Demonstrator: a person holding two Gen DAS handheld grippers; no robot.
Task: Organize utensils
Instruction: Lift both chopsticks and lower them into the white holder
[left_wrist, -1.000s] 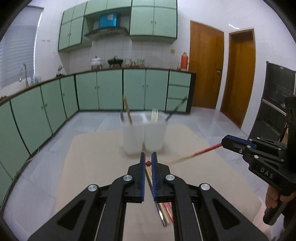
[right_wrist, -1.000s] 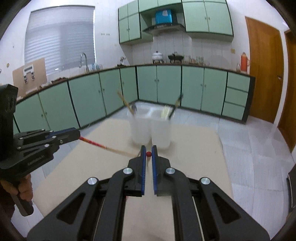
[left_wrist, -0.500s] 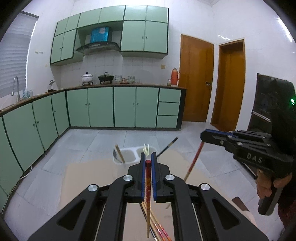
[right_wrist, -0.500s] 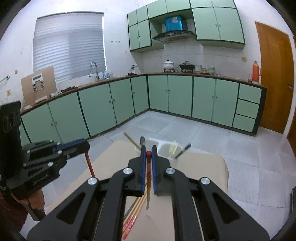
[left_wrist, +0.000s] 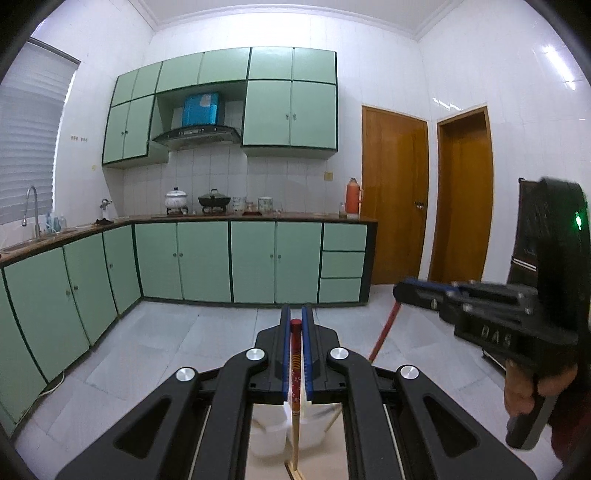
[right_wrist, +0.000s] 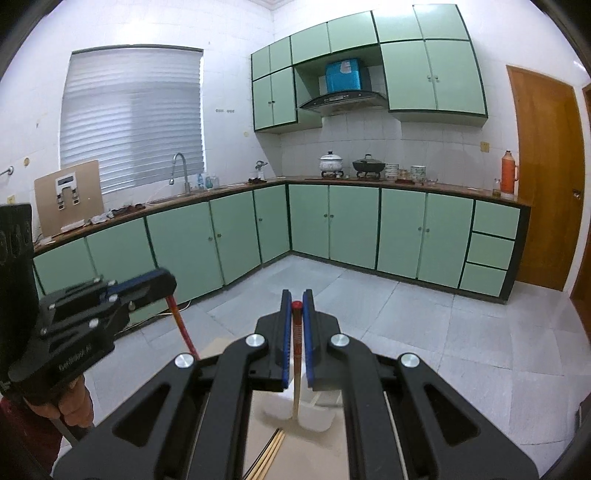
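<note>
Two chopsticks are held aloft, one in each gripper. The left gripper (left_wrist: 294, 321) is clamped on a red-topped chopstick (left_wrist: 294, 373) with a patterned red upper part and a pale wooden lower shaft hanging down in front of white plastic containers (left_wrist: 273, 424). The right gripper (right_wrist: 296, 304) is closed on a matching chopstick (right_wrist: 296, 354). Only in the right wrist view are loose chopsticks (right_wrist: 271, 452) seen lying on the beige table (right_wrist: 295, 458); only in the left wrist view is a hand (left_wrist: 532, 387) on the right gripper's handle plainly shown.
</note>
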